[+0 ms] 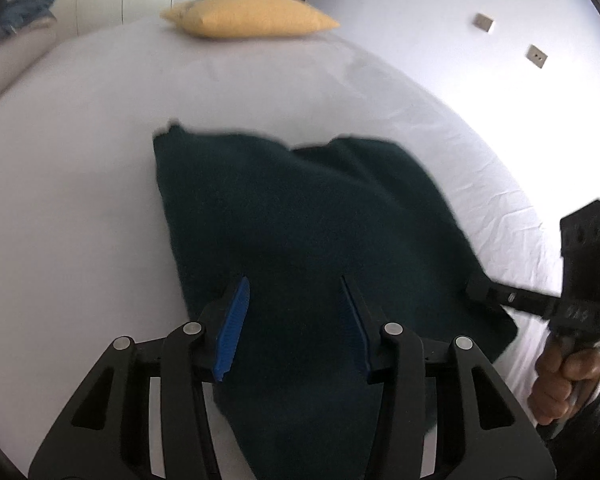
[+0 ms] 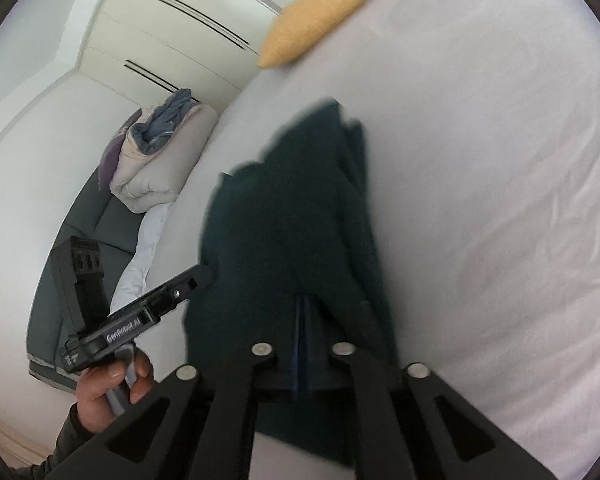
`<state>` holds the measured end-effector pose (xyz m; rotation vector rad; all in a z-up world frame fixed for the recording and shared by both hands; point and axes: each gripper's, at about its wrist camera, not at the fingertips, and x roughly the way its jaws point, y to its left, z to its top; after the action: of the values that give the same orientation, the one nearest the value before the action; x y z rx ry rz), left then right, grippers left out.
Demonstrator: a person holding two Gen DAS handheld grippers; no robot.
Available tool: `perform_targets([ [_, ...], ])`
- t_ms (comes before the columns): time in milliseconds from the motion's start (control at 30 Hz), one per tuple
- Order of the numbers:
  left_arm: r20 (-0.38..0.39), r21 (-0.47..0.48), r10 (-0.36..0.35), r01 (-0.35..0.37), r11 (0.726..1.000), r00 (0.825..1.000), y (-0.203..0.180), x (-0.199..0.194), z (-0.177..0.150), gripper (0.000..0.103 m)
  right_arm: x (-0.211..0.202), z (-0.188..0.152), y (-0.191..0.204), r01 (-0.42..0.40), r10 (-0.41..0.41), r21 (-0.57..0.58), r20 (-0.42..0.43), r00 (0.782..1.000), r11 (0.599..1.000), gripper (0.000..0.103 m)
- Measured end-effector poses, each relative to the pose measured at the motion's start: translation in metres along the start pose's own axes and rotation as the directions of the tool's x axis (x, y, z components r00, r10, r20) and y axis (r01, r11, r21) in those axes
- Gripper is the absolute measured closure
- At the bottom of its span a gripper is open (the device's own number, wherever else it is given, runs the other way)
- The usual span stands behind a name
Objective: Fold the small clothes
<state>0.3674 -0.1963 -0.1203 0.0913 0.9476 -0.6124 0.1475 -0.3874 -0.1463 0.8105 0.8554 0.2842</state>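
Observation:
A dark teal knitted garment (image 1: pixel 300 216) lies on the white bed sheet (image 1: pixel 80 200). My left gripper (image 1: pixel 294 292) is open, its blue-padded fingers apart just above the garment's near part. In the left wrist view my right gripper (image 1: pixel 476 292) reaches in from the right, its tip at the garment's right edge. In the right wrist view my right gripper (image 2: pixel 306 304) is shut on a fold of the garment (image 2: pixel 292 220), which drapes over the jaws. My left gripper (image 2: pixel 204 274) shows at the left, its tip at the garment's left edge.
A yellow pillow (image 1: pixel 252 14) lies at the far end of the bed. A folded duvet with a blue cloth (image 2: pixel 160 152) sits on a grey couch (image 2: pixel 80 248) beside the bed. Wardrobe doors (image 2: pixel 172 28) stand behind. The wall (image 1: pixel 440 20) carries sockets.

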Motion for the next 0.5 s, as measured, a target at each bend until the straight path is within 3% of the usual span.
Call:
perform_targets([
  [67, -0.033, 0.031, 0.086, -0.085, 0.996, 0.996, -0.004, 0.010, -0.009, 0.059, -0.007, 0.010, 0.014, -0.020, 0.021, -0.017, 0.036, 0.999, 1.000, 0.078],
  [167, -0.016, 0.070, 0.114, -0.112, 0.991, 0.993, -0.006, 0.026, -0.016, 0.058, 0.004, 0.029, 0.028, -0.016, 0.018, -0.045, 0.048, 0.999, 0.999, 0.073],
  [233, -0.024, 0.082, 0.140, -0.137, 0.987, 0.990, -0.011, 0.030, -0.014, 0.058, 0.021, 0.038, 0.027, 0.035, -0.034, -0.054, 0.022, 0.999, 0.998, 0.067],
  [300, -0.035, 0.081, 0.147, -0.144, 0.986, 0.989, -0.015, 0.033, -0.014, 0.058, 0.037, 0.040, 0.021, 0.098, -0.099, -0.064, -0.017, 0.995, 0.993, 0.069],
  [500, -0.001, 0.090, 0.165, -0.164, 0.982, 0.986, -0.018, 0.032, -0.023, 0.058, 0.013, 0.008, 0.028, 0.135, -0.129, -0.151, 0.054, 0.990, 0.979, 0.069],
])
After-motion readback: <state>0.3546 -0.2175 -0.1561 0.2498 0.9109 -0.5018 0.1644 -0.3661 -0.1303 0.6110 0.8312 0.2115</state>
